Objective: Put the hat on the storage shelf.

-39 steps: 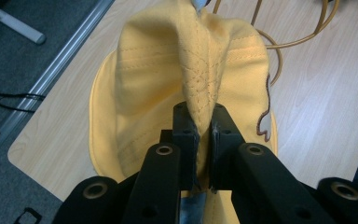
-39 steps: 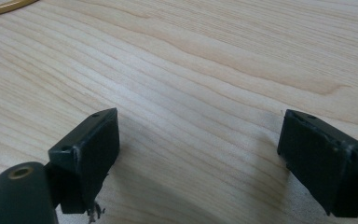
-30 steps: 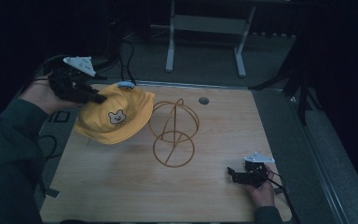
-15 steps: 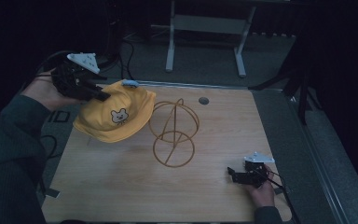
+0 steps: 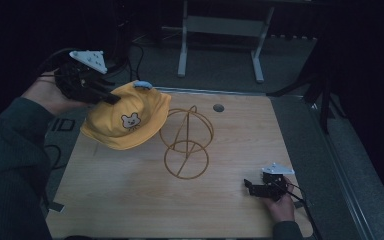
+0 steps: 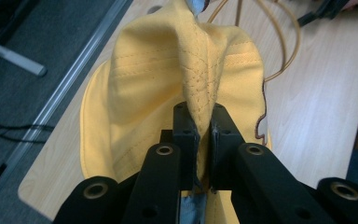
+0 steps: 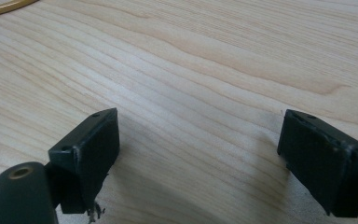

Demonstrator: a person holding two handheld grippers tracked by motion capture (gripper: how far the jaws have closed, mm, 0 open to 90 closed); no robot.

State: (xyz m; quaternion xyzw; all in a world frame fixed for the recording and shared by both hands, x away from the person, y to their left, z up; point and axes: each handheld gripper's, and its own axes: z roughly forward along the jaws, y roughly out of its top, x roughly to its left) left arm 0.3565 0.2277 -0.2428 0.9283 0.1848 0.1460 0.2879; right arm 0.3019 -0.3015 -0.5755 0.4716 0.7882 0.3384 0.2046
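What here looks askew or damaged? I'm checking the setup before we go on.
Nothing looks damaged or spilled. The yellow cap hangs bunched where the left tongs pinch a fold of it, lifted beside the upright wire stand. The right tongs rest open on the table.

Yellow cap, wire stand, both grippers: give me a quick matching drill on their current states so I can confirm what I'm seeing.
Things:
1. yellow cap
2. wire stand
3. left gripper
4. right gripper

States:
A. jaws wide apart over bare wood
B. jaws pinched on a fold of fabric
C. stands on the table, mid-table
D. lifted at the table's left side, bear face showing

Pairs: 1-D, 2-C, 3-B, 4-A
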